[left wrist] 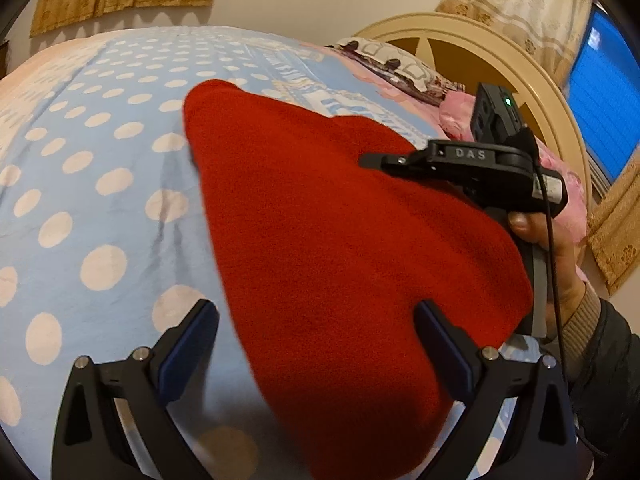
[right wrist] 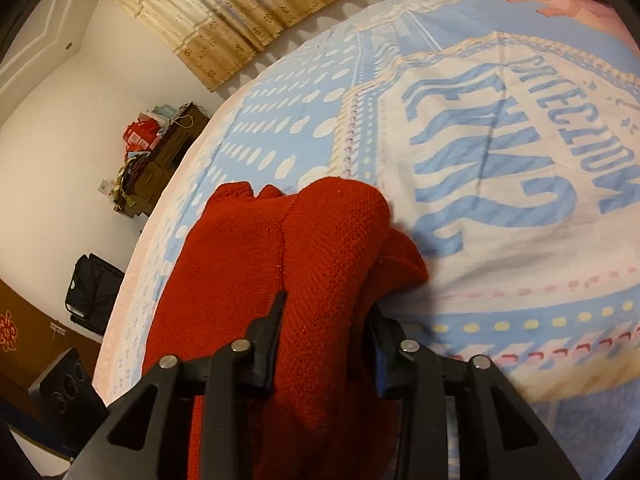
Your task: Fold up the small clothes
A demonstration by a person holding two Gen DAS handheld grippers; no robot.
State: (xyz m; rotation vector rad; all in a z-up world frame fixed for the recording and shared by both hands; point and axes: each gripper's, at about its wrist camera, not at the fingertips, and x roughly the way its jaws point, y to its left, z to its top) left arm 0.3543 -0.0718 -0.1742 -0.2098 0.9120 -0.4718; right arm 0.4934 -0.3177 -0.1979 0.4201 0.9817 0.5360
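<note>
A red knitted garment (left wrist: pixel 320 220) lies on the bed's blue sheet with white dots (left wrist: pixel 100 160). My left gripper (left wrist: pixel 316 320) is open wide low over its near part. The cloth runs between the fingers, and neither pad presses on it. From the right, my right gripper (left wrist: pixel 372 160), held in a person's hand (left wrist: pixel 560 248), reaches onto the garment's far edge. In the right wrist view this right gripper (right wrist: pixel 326 316) is shut on a bunched fold of the red garment (right wrist: pixel 320 240), which fills the gap between its fingers.
A cream headboard (left wrist: pixel 460 36) and patterned pillow (left wrist: pixel 400 64) lie beyond the garment, beside a window (left wrist: pixel 600 120). The sheet's printed lettering (right wrist: pixel 500 152) spreads to the right. Off the bed's left edge are a cluttered cabinet (right wrist: pixel 160 152), a black bag (right wrist: pixel 92 292) and a dark device (right wrist: pixel 64 384).
</note>
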